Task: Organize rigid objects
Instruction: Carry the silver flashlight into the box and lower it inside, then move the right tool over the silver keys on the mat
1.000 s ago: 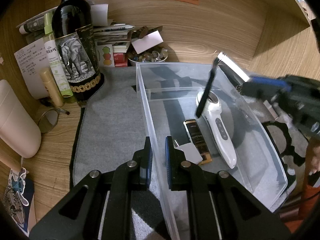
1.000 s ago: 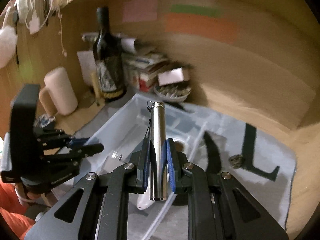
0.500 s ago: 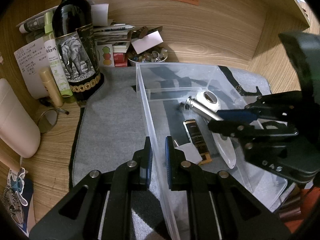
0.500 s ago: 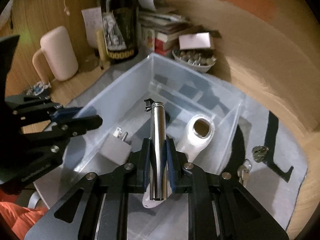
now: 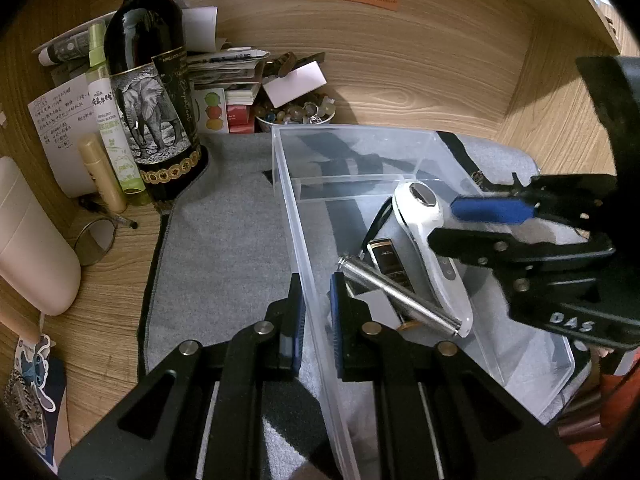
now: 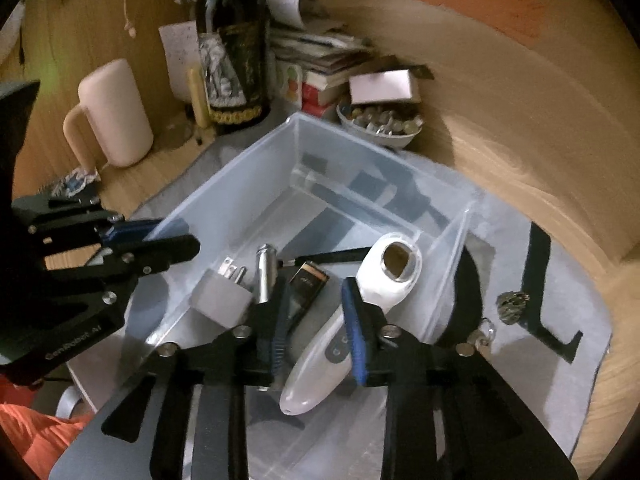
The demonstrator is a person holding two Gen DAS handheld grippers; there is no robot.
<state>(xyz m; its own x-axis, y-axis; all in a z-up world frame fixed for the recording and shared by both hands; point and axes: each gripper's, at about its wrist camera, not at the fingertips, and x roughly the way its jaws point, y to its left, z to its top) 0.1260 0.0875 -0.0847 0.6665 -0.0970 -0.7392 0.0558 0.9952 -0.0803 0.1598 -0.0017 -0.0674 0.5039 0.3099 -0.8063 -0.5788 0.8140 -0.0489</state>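
A clear plastic bin (image 5: 400,132) (image 6: 248,184) stands on a grey mat. In it lie a silver metal cylinder (image 5: 400,294) (image 6: 265,272), a white handheld device (image 5: 430,240) (image 6: 384,280), a black and gold lighter (image 5: 386,258) (image 6: 306,284) and a grey plug adapter (image 5: 378,308) (image 6: 224,296). My left gripper (image 5: 317,318) is shut on the bin's left wall near its front end. My right gripper (image 6: 316,324) is open and empty just above the bin's contents; it shows at the right in the left wrist view (image 5: 472,222).
A wine bottle (image 5: 154,92) with an elephant label, spray bottles, papers and a bowl of stones (image 5: 296,114) stand at the back by the wooden wall. A pink mug (image 6: 114,114) is at the left. Keys (image 6: 484,334) and a small dark trinket (image 6: 512,304) lie on the mat right of the bin.
My right gripper lowered the silver cylinder into the bin and opened; the cylinder now lies on the lighter and adapter. My left gripper has not moved.
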